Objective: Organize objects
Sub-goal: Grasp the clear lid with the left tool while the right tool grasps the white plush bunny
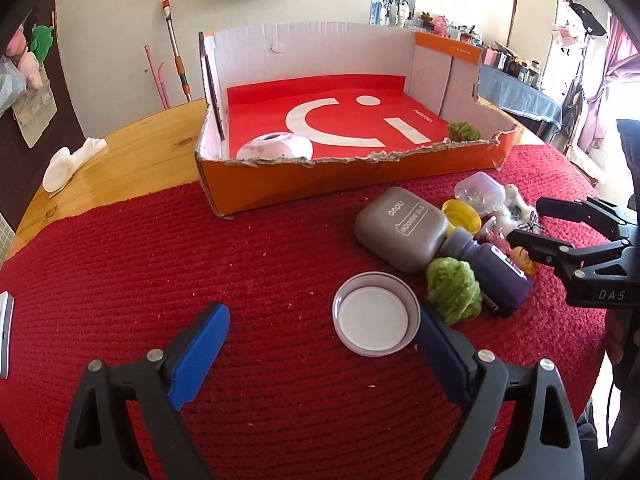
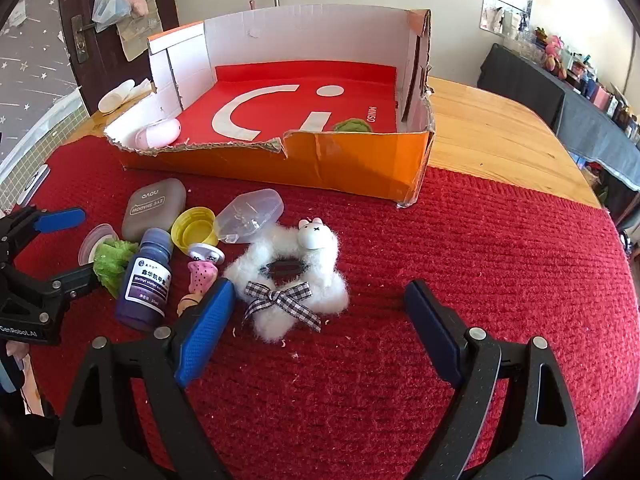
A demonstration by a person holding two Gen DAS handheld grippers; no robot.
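The left gripper [image 1: 324,344] is seen with its blue-padded jaws spread wide over the red knitted mat [image 1: 160,264]. A white jar lid [image 1: 376,314] lies open side up between the pads, hard against the right-hand pad at about 2 o'clock from the gripper's midpoint; whether that pad touches the rim cannot be told, and the left-hand pad stands well apart from it. Nothing is gripped.

At 1 o'clock from the lid a green yarn pom-pom [image 1: 454,292] is found, with a purple bottle [image 1: 500,276] and a grey eye-shadow case [image 1: 404,228] just beyond it. A yellow cap [image 1: 462,216] and a clear plastic case [image 1: 480,192] lie further back.

The right gripper [image 2: 320,316] is likewise held wide and empty. A white fluffy hair clip [image 2: 296,276] with a checked bow is seen at 12 o'clock, just ahead of the midpoint and nearer the left-hand pad, not pressed by either.

The orange cardboard box [image 1: 344,176] stands at 12 o'clock beyond the clutter; a pink-white round case [image 1: 276,146] and a second green pom-pom [image 1: 464,132] are lying inside it, at its near corners.
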